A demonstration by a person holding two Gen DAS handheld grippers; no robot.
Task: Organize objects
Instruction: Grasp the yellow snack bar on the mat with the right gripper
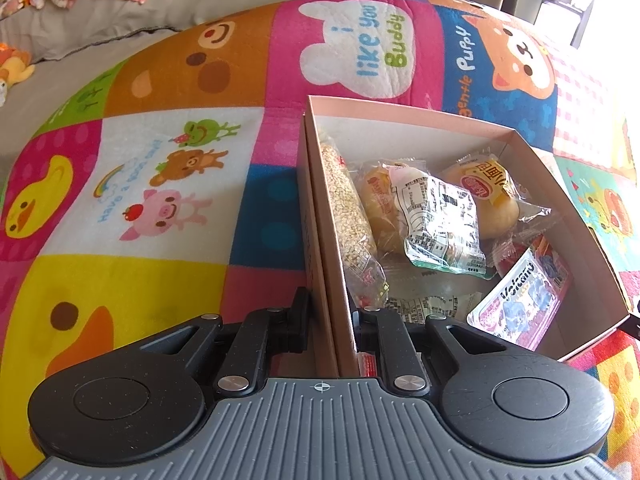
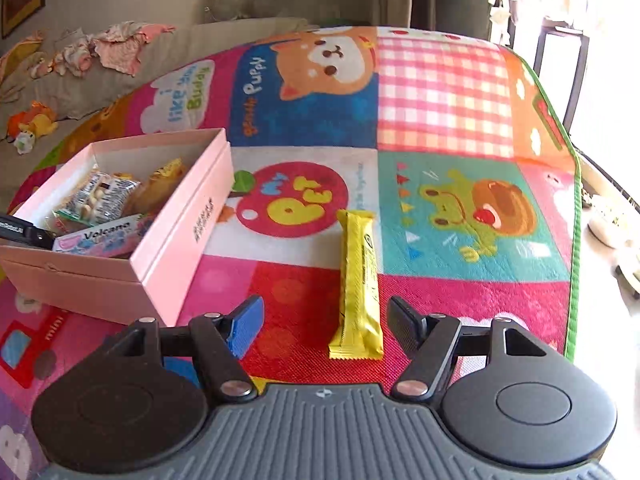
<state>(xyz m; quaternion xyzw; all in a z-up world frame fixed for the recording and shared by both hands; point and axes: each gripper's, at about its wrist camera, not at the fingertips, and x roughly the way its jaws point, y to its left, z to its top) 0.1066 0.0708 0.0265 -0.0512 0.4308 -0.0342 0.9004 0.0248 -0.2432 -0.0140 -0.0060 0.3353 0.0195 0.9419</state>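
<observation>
Right gripper (image 2: 326, 326) jaws apart, straddling the near end of the yellow snack bar (image 2: 357, 280), pads not touching it. Bar lies flat on the play mat (image 2: 440, 92), just right of the pink box (image 2: 176, 248). Left gripper (image 1: 332, 320) clamped on the box's near wall (one finger inside, one outside). Box holds wrapped snacks (image 1: 440, 220); grey sofa (image 2: 168, 60) beyond the mat.

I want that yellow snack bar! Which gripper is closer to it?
Right. The right gripper is open with the yellow snack bar lying on the mat between its fingers. The left gripper is shut on the pink box's wall.
</observation>
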